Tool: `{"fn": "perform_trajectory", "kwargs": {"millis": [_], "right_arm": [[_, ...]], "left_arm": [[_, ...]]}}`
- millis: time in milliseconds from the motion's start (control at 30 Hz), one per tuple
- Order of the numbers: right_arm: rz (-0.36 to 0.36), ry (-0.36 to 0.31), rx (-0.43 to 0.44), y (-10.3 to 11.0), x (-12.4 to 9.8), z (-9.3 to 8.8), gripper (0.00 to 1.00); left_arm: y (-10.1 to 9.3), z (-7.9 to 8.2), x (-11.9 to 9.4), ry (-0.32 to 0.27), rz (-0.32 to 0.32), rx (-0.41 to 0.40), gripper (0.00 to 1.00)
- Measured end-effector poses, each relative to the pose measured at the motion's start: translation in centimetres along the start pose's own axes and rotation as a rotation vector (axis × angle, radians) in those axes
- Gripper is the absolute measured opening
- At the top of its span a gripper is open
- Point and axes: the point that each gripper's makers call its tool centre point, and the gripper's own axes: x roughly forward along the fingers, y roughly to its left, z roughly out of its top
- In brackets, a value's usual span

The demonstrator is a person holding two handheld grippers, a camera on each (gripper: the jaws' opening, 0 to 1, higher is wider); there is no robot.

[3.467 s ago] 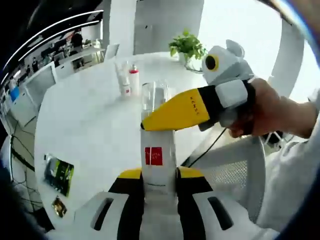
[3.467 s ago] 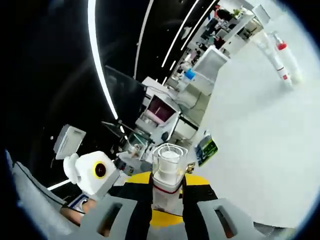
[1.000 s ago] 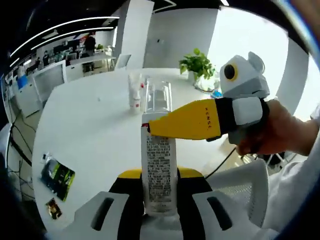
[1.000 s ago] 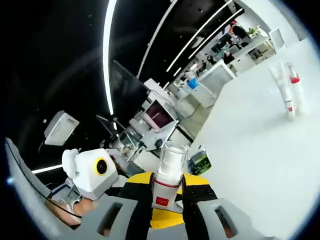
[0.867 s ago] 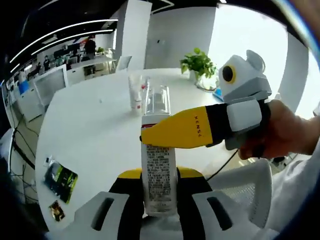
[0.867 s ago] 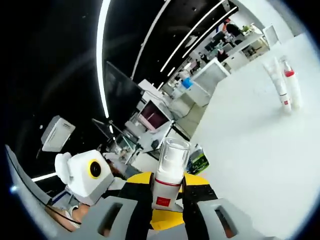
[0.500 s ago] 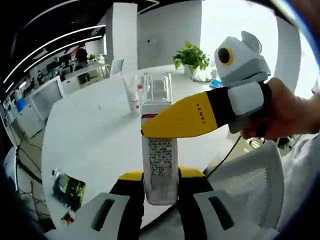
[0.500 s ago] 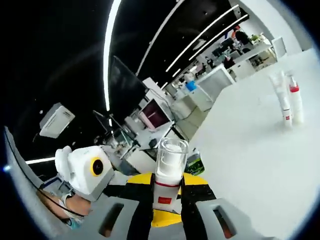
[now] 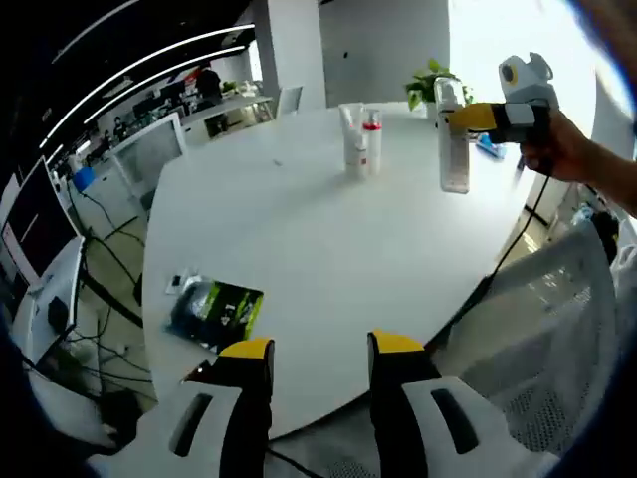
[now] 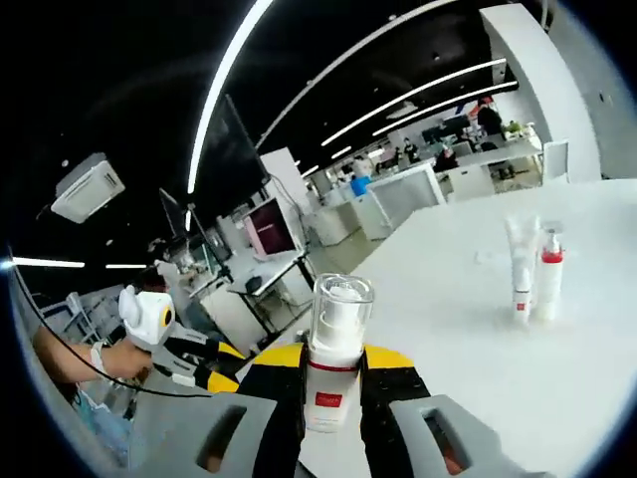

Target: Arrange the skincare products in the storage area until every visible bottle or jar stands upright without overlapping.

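My right gripper [image 10: 332,386] is shut on a white pump bottle [image 10: 336,334] with a clear cap and a small red label, held upright. From the left gripper view that bottle [image 9: 454,141] hangs over the far right of the round white table [image 9: 299,229], in the right gripper [image 9: 476,118] held by a hand. My left gripper [image 9: 320,357] is open with nothing between its yellow-tipped fingers, low before the table's near edge. A white tube [image 9: 350,141] and a red-capped bottle [image 9: 371,142] stand upright side by side at the far middle; in the right gripper view the tube [image 10: 518,267] and red-capped bottle [image 10: 547,271] are ahead to the right.
A green packet [image 9: 215,305] lies near the table's left edge. A potted plant [image 9: 428,86] stands at the far side. A white mesh chair [image 9: 557,329] sits at the lower right. Desks and monitors [image 10: 269,234] fill the room beyond. The left gripper [image 10: 194,366] shows at the left.
My left gripper has let go of the white pump bottle and drawn back from it. The right gripper keeps the bottle, now out over the table's far right.
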Motion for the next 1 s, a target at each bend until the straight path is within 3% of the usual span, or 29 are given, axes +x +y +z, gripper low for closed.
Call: {"fn": "perform_trajectory", "kwargs": {"millis": [100,167,200,233,267,300,400,467,567,1000], "right_arm": [[-0.038,-0.004,-0.035,-1.4,0.1,0.4,0.13],[-0.069,-0.006,-0.066,-2.5,0.2,0.7,0.13],[-0.08,-0.008,-0.084,-2.8,0.2,0.8,0.13],[-0.09,-0.008,-0.098,-3.1,0.2,0.9,0.13],[-0.101,-0.008,-0.106,-3.6,0.2,1.0,0.13],[-0.112,-0.01,-0.112,-4.0,0.3,1.1,0.13],[-0.158,-0.006,-0.142,-5.7,0.4,1.4,0.13],[-0.186,-0.006,-0.157,-6.7,0.5,1.5,0.13],[-0.244,-0.01,-0.207,-8.6,0.4,1.8,0.13],[-0.404,0.045,-0.269,-15.8,2.0,1.5,0.13]], "left_arm": [[0.6,-1.6,0.7,-0.013,0.025,0.029,0.3],[1.0,-2.7,1.4,-0.048,0.052,-0.056,0.3],[0.8,-4.1,1.5,0.079,0.036,-0.036,0.29],[0.9,-3.7,1.5,0.092,0.035,-0.003,0.27],[1.2,-2.2,1.6,-0.01,0.056,0.017,0.25],[1.1,-1.8,1.3,-0.043,0.061,0.011,0.25],[0.3,-3.6,1.8,0.051,0.024,0.058,0.25],[0.6,-4.4,2.0,0.095,0.038,0.07,0.25],[1.2,-3.8,1.8,0.051,0.054,0.043,0.27],[1.7,-4.4,1.8,0.054,0.053,0.003,0.22]]}}
